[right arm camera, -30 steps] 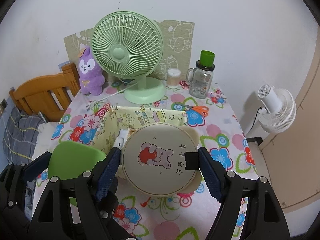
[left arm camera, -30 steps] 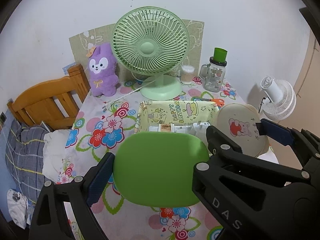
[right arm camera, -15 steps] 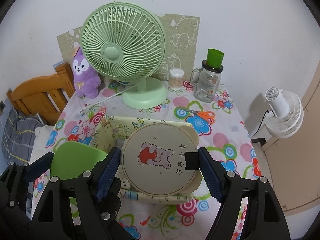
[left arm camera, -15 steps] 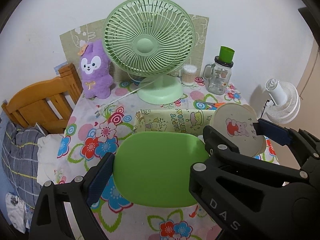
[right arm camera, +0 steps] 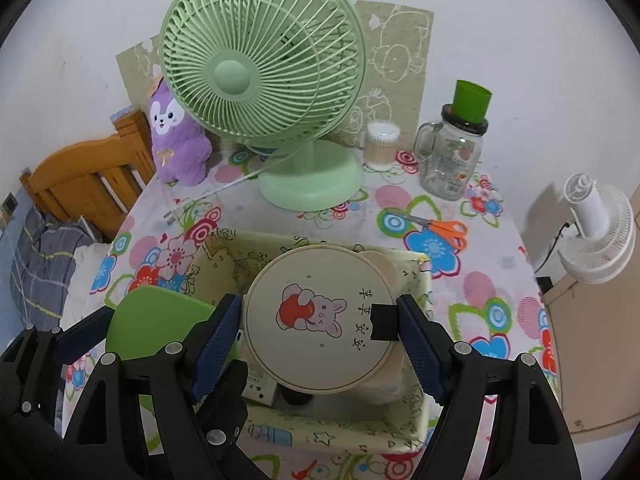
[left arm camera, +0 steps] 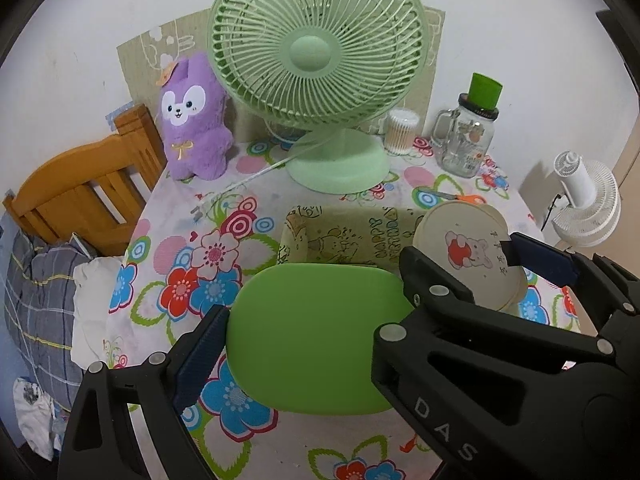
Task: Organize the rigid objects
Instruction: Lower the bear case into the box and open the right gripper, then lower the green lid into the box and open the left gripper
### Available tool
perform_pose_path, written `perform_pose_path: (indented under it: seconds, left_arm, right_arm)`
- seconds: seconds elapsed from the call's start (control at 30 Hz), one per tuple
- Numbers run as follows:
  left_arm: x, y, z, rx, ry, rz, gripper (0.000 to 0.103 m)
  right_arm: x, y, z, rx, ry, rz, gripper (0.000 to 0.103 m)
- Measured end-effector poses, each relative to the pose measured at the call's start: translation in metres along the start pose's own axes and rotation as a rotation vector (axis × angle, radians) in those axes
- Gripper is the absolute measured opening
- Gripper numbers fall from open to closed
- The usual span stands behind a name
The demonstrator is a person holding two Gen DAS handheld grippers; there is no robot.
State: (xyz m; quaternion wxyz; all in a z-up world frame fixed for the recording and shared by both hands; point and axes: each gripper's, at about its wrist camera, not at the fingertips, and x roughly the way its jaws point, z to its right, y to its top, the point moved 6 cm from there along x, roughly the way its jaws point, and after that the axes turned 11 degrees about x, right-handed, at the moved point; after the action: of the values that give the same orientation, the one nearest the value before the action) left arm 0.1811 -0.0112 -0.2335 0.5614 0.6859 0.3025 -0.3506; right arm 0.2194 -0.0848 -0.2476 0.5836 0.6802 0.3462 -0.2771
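Observation:
My left gripper (left arm camera: 312, 304) is shut on a flat green plate (left arm camera: 316, 344) with rounded corners and holds it level just above the tablecloth, at the near left of the basket. The plate (right arm camera: 152, 320) also shows at the lower left of the right wrist view. My right gripper (right arm camera: 318, 314) is shut on a round cream case (right arm camera: 316, 280) printed with a bunny. It holds the case over the yellow printed fabric basket (right arm camera: 420, 268). The case (left arm camera: 464, 248) and the basket (left arm camera: 340, 236) also appear in the left wrist view. The basket's inside is mostly hidden.
A green desk fan (right arm camera: 264, 76), a purple plush (right arm camera: 176, 136), a swab tub (right arm camera: 382, 146) and a glass jar (right arm camera: 452, 156) with a green cup line the table's back. Orange scissors (right arm camera: 444, 228) lie right of the basket. A wooden frame (left arm camera: 84, 192) stands left, a white fan (right arm camera: 596, 228) right.
Both grippers have moved forward towards the fan and a little down, still gripping their objects. The round case now hangs over the basket, which was ahead of it before.

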Motion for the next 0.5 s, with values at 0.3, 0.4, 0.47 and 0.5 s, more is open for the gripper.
perform_pose_path:
  seconds: [0.3, 0.4, 0.47, 0.5]
  left_arm:
    - [0.0073, 0.0006, -0.0052, -0.026, -0.006, -0.015, 0.095]
    - [0.0049, 0.0016, -0.0049, -0.023, -0.007, -0.011, 0.095]
    - [0.0035, 0.0027, -0.0038, -0.026, -0.013, -0.006, 0.095]
    - [0.0027, 0.0038, -0.0021, -0.024, -0.017, -0.003, 0.095]
  right_arm:
    - [0.0097, 0.0002, -0.0026, 0.016, 0.052, -0.023, 0.1]
    - [0.0075, 0.0005, -0.0036, 0.017, 0.051, -0.024, 0.1]
    - [0.0057, 0.0012, -0.0017, 0.027, 0.043, -0.024, 0.1]
    - [0.0045, 0.0015, 0.0001, 0.033, 0.038, -0.025, 0.1]
